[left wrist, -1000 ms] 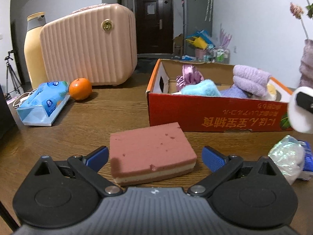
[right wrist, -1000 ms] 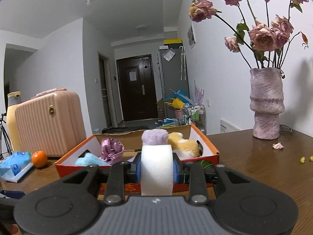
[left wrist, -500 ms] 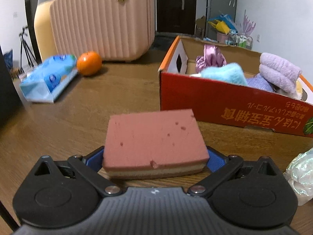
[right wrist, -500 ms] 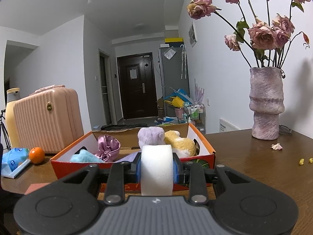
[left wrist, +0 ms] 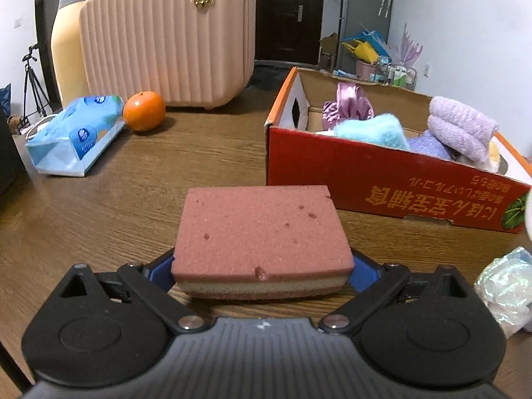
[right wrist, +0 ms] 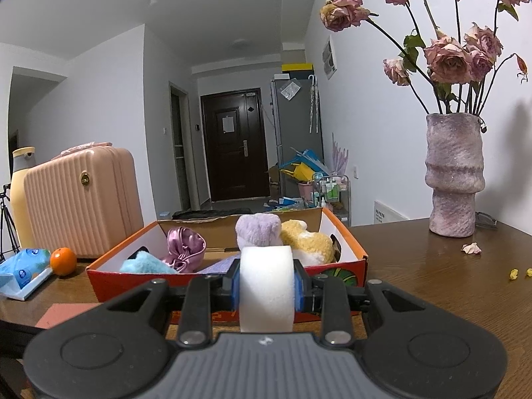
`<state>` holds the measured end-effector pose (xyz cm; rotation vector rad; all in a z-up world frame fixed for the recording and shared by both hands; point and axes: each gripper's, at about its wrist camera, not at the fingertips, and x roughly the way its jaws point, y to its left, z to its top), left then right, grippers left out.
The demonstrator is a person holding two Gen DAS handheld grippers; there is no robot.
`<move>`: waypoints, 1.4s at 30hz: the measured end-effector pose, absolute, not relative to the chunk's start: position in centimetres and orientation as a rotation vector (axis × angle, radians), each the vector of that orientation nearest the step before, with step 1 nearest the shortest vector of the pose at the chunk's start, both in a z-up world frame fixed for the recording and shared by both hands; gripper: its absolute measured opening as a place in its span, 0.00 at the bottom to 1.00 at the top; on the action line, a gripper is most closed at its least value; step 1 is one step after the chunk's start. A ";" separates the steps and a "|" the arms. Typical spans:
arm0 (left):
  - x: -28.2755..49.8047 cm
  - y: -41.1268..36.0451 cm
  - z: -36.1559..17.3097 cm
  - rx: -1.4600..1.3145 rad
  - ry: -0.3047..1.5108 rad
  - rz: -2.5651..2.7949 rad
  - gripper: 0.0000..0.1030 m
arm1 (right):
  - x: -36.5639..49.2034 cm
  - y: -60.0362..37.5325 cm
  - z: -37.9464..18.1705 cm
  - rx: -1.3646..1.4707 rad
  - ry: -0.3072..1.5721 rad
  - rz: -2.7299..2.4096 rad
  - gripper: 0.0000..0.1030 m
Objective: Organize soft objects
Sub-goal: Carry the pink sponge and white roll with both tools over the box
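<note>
Jaws of the left gripper point(left wrist: 262, 267) pinch the pink sponge point(left wrist: 261, 232); the right gripper point(right wrist: 267, 287) clamps a white sponge point(right wrist: 266, 287).

- White walls point(right wrist: 99, 106) and ceiling point(right wrist: 166, 16) enclosed a dim room.
- A dark door point(right wrist: 234, 156) closed the hallway.
- A brown wooden surface point(right wrist: 432, 282) filled the foreground.

The blue-padded left gripper point(left wrist: 262, 267), earlier spread wide around the flat pink rectangular sponge point(left wrist: 261, 237), is now closed against both its sides.
</note>
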<state>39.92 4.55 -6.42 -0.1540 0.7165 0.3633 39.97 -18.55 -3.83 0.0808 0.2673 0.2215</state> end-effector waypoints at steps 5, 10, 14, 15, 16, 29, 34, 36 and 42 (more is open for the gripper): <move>39.0 4.2 -5.6 -0.131 0.674 0.346 0.97 | 39.8 -18.6 -3.8 0.082 0.261 0.230 0.28; 37.5 4.3 -4.6 -0.110 0.604 0.340 0.97 | 39.8 -19.1 -3.8 0.086 0.252 0.232 0.28; 36.3 4.4 -3.8 -0.096 0.552 0.334 0.97 | 39.7 -19.3 -3.8 0.090 0.245 0.233 0.28; 36.1 4.4 -3.5 -0.096 0.537 0.335 0.97 | 39.7 -19.3 -3.7 0.092 0.243 0.234 0.28; 35.9 4.5 -3.2 -0.096 0.521 0.333 0.97 | 39.7 -19.3 -3.7 0.094 0.242 0.236 0.28; 35.6 2.4 -0.9 -0.055 0.380 0.297 0.97 | 40.1 -18.8 -3.0 0.089 0.195 0.254 0.28; 36.8 1.7 -0.6 -0.055 0.353 0.291 0.97 | 41.0 -18.4 -2.7 0.095 0.187 0.262 0.28; 37.4 1.7 -0.5 -0.062 0.346 0.289 0.97 | 41.4 -18.1 -2.6 0.096 0.182 0.267 0.28; 39.5 1.7 -0.2 -0.083 0.332 0.290 0.97 | 42.9 -17.1 -2.2 0.096 0.177 0.291 0.28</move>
